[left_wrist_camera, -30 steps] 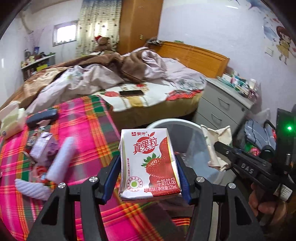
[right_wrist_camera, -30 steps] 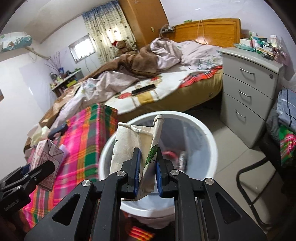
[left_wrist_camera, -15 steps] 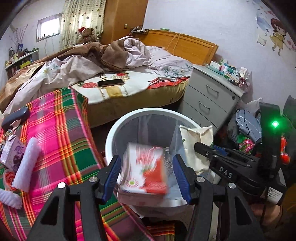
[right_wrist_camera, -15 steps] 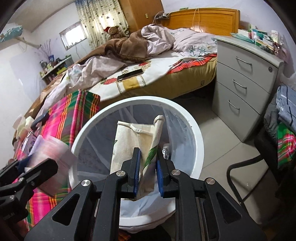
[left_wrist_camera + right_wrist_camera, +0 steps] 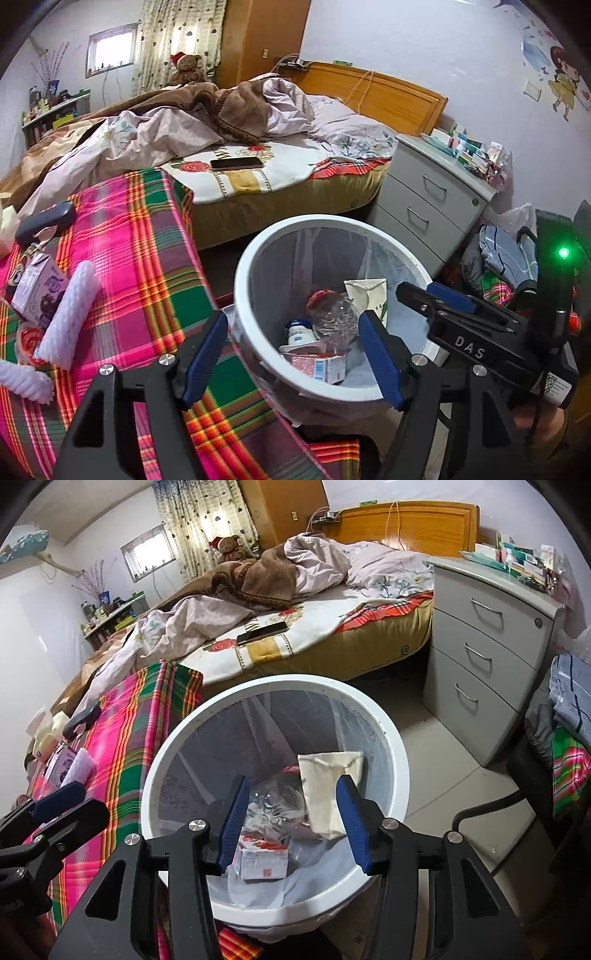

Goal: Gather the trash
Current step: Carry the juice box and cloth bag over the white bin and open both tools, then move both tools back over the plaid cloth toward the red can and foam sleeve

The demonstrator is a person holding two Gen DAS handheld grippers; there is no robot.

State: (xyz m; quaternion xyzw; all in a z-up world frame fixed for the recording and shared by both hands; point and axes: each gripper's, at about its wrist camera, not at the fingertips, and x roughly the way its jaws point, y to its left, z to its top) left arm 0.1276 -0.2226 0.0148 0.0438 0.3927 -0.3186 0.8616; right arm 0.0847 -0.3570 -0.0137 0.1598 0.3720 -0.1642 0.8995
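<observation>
Milk carton (image 5: 260, 860) in bin (image 5: 391, 746), both tongs just opened, empty, angled down

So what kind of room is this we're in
A lived-in bedroom, most likely: an unmade bed with a wooden headboard, a grey bedside drawer cabinet, and a brown teddy bear in a red hat.

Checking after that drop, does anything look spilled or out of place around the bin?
Nothing stands out. The strawberry milk carton and cream paper pouch lie inside the white bin, nothing over its rim; both grippers hang open above.
</observation>
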